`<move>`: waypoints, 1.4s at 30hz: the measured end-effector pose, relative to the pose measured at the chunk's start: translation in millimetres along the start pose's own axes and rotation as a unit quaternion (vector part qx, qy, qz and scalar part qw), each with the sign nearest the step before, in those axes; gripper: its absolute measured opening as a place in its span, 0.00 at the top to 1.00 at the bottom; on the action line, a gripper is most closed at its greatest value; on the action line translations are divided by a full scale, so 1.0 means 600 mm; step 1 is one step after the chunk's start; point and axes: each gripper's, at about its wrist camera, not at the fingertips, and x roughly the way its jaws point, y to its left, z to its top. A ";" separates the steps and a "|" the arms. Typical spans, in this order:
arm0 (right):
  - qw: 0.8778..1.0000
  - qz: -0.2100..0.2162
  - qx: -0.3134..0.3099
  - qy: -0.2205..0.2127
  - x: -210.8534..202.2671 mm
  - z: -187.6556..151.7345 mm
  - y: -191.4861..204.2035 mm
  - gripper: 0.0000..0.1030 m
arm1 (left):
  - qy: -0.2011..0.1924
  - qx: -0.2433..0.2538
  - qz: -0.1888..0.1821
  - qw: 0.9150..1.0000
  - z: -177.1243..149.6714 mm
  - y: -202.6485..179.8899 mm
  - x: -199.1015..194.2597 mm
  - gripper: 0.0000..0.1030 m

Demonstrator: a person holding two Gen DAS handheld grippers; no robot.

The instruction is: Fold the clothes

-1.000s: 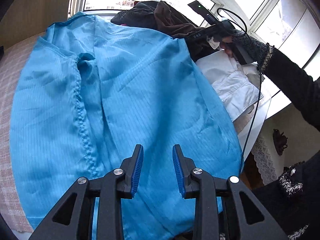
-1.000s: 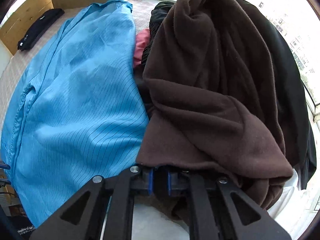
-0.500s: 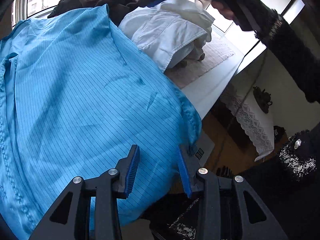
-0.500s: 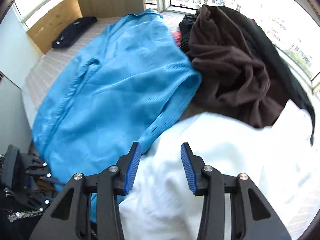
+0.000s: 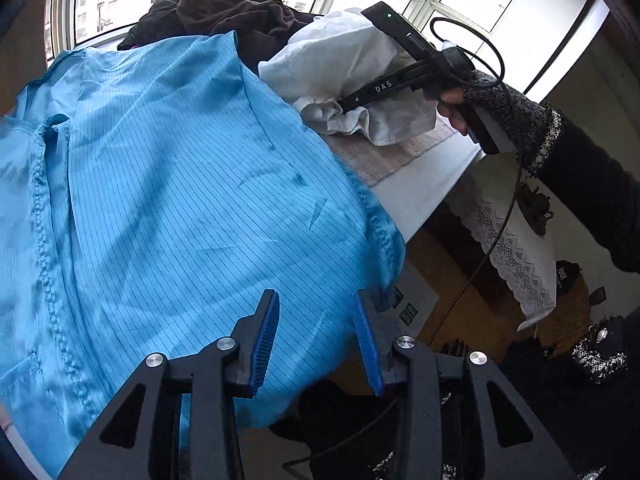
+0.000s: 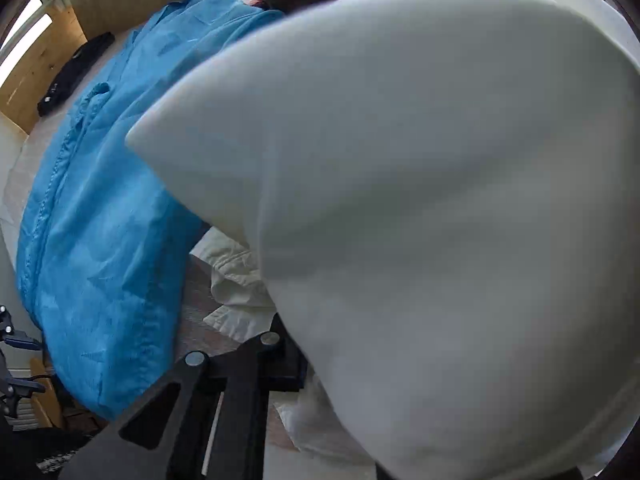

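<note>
A thin, glossy blue garment (image 5: 168,200) with fine dark pinstripes lies spread over the left and middle of the bench (image 5: 416,192), a puckered stitched seam running down its left side and its ribbed cuff hanging over the near edge. The left gripper (image 5: 316,336) hovers over that overhanging part, its ribbed blue pads spread apart with nothing between them. Behind the blue cloth, at the far edge by the window, sits a heap of soft dark brown fabric (image 5: 240,12). To the right, a crumpled white shirt (image 5: 344,56) rests on the woven beige mat (image 5: 380,156) covering the bench. The right gripper (image 5: 348,104), held by a hand (image 5: 454,110) in a knitted black sleeve, is buried in the shirt's folds; smooth white cloth billows over its camera, hiding the fingertips, so I cannot tell whether it is pinching.
</note>
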 end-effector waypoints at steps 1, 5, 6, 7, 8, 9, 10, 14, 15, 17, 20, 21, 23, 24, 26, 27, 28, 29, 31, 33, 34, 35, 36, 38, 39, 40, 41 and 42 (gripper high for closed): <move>1.000 -0.010 0.017 0.001 0.003 0.003 -0.020 0.96 | -0.002 -0.002 0.001 1.000 -0.001 0.002 -0.003 0.65; 0.995 -0.051 0.083 0.005 0.015 0.017 -0.100 0.91 | -0.002 -0.011 -0.001 1.000 -0.003 0.005 -0.007 0.65; 0.995 -0.051 0.088 0.008 0.013 0.015 -0.106 0.90 | 0.000 -0.011 -0.001 1.000 -0.003 0.004 -0.007 0.65; 0.996 -0.044 0.079 0.010 0.003 0.005 -0.092 0.87 | 0.000 -0.010 -0.004 1.000 -0.002 -0.002 -0.006 0.65; 0.997 -0.041 0.067 0.005 -0.013 -0.011 -0.073 0.81 | 0.001 -0.005 -0.009 1.000 -0.001 -0.012 -0.005 0.65; 0.998 -0.029 0.057 -0.005 -0.032 -0.032 -0.049 0.74 | 0.001 0.004 -0.012 1.000 0.000 -0.021 -0.005 0.65; 0.999 -0.008 0.050 -0.018 -0.051 -0.057 -0.023 0.58 | 0.002 0.015 -0.010 1.000 -0.001 -0.030 -0.004 0.65; 0.988 0.144 0.051 -0.026 -0.082 -0.169 0.085 0.47 | 0.011 0.032 -0.005 0.999 -0.010 -0.046 0.004 0.65; 0.985 0.162 0.057 -0.019 -0.077 -0.192 0.109 0.47 | 0.013 0.030 -0.004 0.999 -0.013 -0.046 0.004 0.65; 0.982 0.176 0.061 -0.007 -0.068 -0.229 0.151 0.47 | 0.016 0.024 0.001 1.000 -0.021 -0.039 -0.001 0.65; 0.986 0.159 0.052 -0.007 -0.063 -0.254 0.190 0.47 | 0.012 0.012 0.005 1.000 -0.036 -0.028 -0.016 0.65; 0.988 0.150 0.047 -0.008 -0.062 -0.256 0.201 0.47 | 0.010 0.007 0.005 1.000 -0.041 -0.024 -0.021 0.65; 0.988 0.147 0.041 -0.006 -0.056 -0.256 0.218 0.47 | 0.007 -0.001 0.011 1.000 -0.052 -0.017 -0.027 0.65; 0.988 0.147 0.037 -0.008 -0.056 -0.258 0.220 0.47 | 0.006 -0.006 0.015 1.000 -0.056 -0.013 -0.029 0.65; 0.992 0.126 0.014 -0.012 -0.061 -0.259 0.227 0.53 | 0.004 -0.013 0.016 1.000 -0.064 -0.007 -0.033 0.65; 0.993 0.116 0.001 -0.011 -0.060 -0.257 0.237 0.64 | 0.002 -0.016 0.017 1.000 -0.067 -0.005 -0.035 0.65; 0.994 0.108 -0.012 -0.011 -0.056 -0.253 0.251 0.91 | 0.000 -0.018 0.017 1.000 -0.070 -0.003 -0.036 0.65; 0.995 0.098 -0.023 -0.011 -0.056 -0.252 0.260 0.96 | -0.001 -0.019 0.017 1.000 -0.072 -0.003 -0.036 0.65; 0.995 0.088 -0.041 -0.004 -0.059 -0.254 0.265 0.96 | -0.002 -0.021 0.016 1.000 -0.076 -0.002 -0.036 0.65; 0.996 0.077 -0.041 0.009 -0.061 -0.259 0.256 0.97 | -0.002 -0.021 0.012 1.000 -0.079 -0.002 -0.035 0.65; 0.997 0.071 -0.036 0.013 -0.063 -0.263 0.246 0.97 | -0.002 -0.020 0.010 1.000 -0.079 -0.003 -0.033 0.65; 0.998 0.062 -0.027 0.016 -0.066 -0.267 0.234 0.97 | -0.002 -0.019 0.009 1.000 -0.079 -0.003 -0.031 0.65; 0.999 0.046 -0.016 0.020 -0.069 -0.270 0.222 0.97 | -0.002 -0.018 0.007 1.000 -0.079 -0.004 -0.029 0.64; 1.000 0.015 0.003 0.025 -0.079 -0.275 0.202 0.97 | -0.003 -0.017 0.004 1.000 -0.078 -0.006 -0.025 0.65; 1.000 0.004 0.015 0.009 -0.093 -0.274 0.196 0.97 | -0.003 -0.016 0.002 1.000 -0.078 -0.007 -0.022 0.65; 1.000 0.006 0.020 -0.009 -0.108 -0.269 0.197 0.95 | -0.003 -0.015 0.001 1.000 -0.078 -0.008 -0.020 0.65; 0.999 0.027 0.011 -0.031 -0.122 -0.261 0.206 0.95 | -0.003 -0.015 -0.002 1.000 -0.078 -0.009 -0.018 0.65; 0.998 0.048 -0.003 -0.048 -0.128 -0.248 0.223 0.95 | -0.003 -0.017 -0.005 1.000 -0.077 -0.009 -0.016 0.65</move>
